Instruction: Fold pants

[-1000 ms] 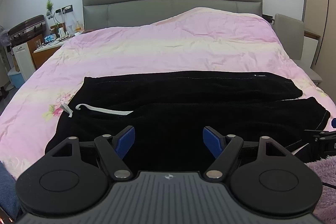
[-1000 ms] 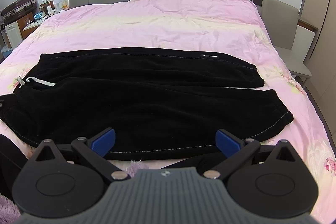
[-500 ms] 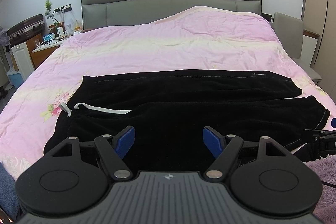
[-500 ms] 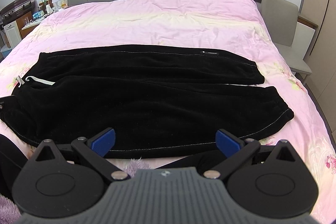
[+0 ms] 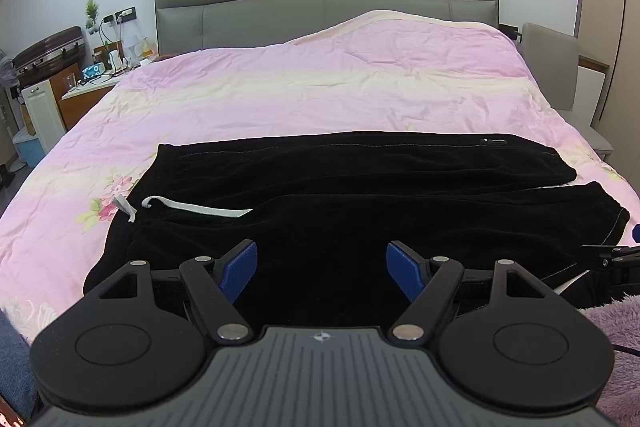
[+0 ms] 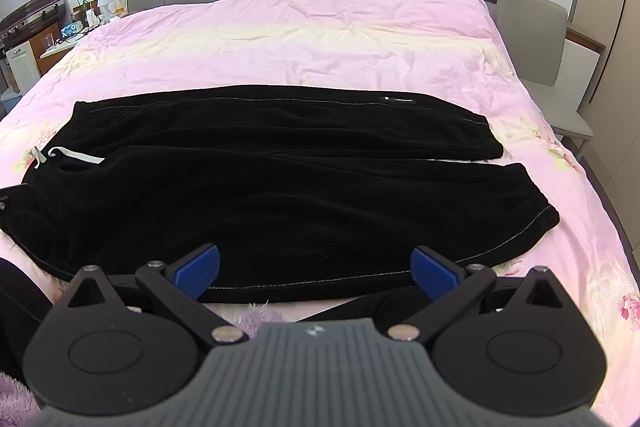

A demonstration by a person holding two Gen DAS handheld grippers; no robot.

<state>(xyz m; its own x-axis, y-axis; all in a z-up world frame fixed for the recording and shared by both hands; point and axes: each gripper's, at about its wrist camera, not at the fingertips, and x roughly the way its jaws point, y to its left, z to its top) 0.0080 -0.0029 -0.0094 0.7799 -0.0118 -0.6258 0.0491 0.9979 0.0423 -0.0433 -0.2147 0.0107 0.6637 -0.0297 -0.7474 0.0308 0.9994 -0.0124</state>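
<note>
Pants (image 5: 360,211) fill the lower middle of the left wrist view, black, spread flat across the pink duvet (image 5: 320,83), both legs running toward the right edge and a white drawstring (image 5: 196,207) at center left. At the bottom, the left gripper (image 5: 321,267) has its 2 blue pads spread wide, pinching nothing. A small pale tag on the far leg is too tiny to read.

From the right wrist view, the pants (image 6: 280,179) lie across mid-frame, cuffs at right. The right gripper (image 6: 316,273) hovers over the near hem, also spread and empty. I judge the first fold is not yet begun: each gripper should pinch the near edge, one by the waist, one by the cuff, then carry it over evenly.
</note>
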